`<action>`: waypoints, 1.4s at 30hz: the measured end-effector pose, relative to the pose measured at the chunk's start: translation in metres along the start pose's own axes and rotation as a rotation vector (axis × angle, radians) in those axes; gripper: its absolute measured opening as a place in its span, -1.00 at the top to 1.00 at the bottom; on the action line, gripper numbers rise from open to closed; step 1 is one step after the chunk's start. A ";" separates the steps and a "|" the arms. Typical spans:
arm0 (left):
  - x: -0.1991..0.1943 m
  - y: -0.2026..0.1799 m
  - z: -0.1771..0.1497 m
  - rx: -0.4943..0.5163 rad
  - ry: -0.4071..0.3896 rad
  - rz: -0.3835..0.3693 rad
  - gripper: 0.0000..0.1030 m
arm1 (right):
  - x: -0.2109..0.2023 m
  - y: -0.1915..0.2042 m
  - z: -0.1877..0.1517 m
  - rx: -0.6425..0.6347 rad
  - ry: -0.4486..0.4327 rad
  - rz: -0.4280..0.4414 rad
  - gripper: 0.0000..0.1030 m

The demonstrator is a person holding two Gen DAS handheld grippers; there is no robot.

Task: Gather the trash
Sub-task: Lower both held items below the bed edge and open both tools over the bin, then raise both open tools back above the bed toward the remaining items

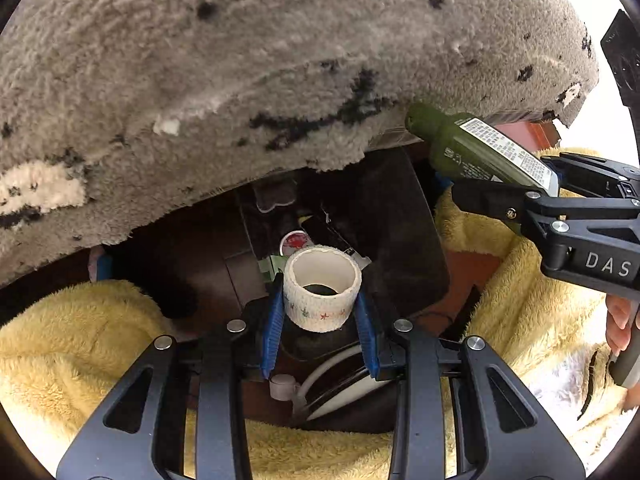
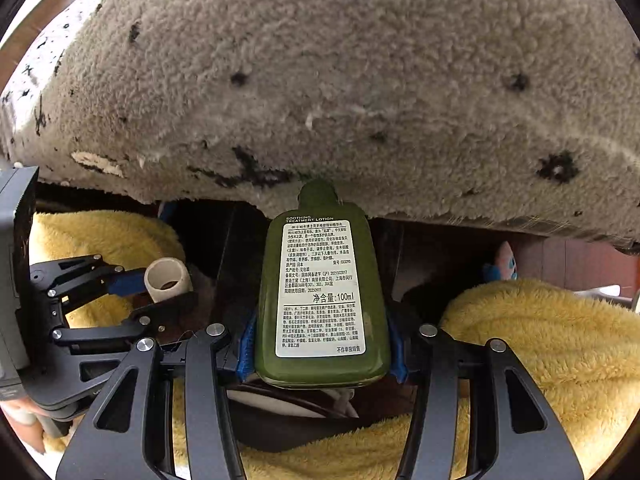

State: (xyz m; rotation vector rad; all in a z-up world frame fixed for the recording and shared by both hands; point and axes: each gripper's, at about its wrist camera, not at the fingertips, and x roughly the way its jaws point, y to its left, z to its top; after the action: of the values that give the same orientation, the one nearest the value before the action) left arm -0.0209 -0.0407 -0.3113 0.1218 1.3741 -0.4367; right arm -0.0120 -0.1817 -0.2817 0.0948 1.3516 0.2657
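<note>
Closest to us is the left hand-held gripper [image 1: 320,316], with its blue pads [image 1: 273,326] pressed on either side of a roll of white tape [image 1: 321,288]. So it's closed on the roll, hollow core facing up at us. The tape has a little coloured pattern round the outside.

Same deal on the other side: the right hand-held gripper [image 2: 322,340] has its jaws clamped on a green lotion bottle [image 2: 322,288], held by the bottom end with the cap pointing away and the white back label facing us. In the left wrist view we can see that bottle [image 1: 476,148] sticking out up and to the right of the tape roll, with a bit of a hand [image 1: 620,320] on the gripper handle at the edge.

Directly below the tape roll there's a dark bin [image 1: 404,216] with stuff already in it, including a small red-and-white lid [image 1: 295,242]. A fluffy yellow blanket [image 1: 80,340] bunches around the bin on both sides.

Beyond the tape roll and the bottle, a shaggy grey rug [image 1: 280,60] with black flecks fills the whole top of both views.
</note>
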 end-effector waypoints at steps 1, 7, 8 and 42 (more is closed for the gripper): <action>0.000 -0.001 -0.001 0.002 -0.001 -0.001 0.39 | 0.001 0.000 0.000 0.000 0.000 0.001 0.01; 0.001 0.001 0.003 0.000 -0.019 -0.004 0.37 | 0.005 0.002 0.005 -0.002 -0.005 -0.004 0.00; 0.000 0.002 0.004 -0.004 -0.020 -0.006 0.36 | 0.006 0.003 0.005 0.005 -0.003 0.000 0.00; -0.169 0.051 0.053 -0.081 -0.451 0.222 -0.84 | -0.130 -0.022 0.058 -0.002 -0.392 -0.131 -0.75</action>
State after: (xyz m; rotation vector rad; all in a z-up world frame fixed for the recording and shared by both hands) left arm 0.0249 0.0269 -0.1461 0.1001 0.9199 -0.2039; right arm 0.0220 -0.2293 -0.1506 0.0526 0.9628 0.1294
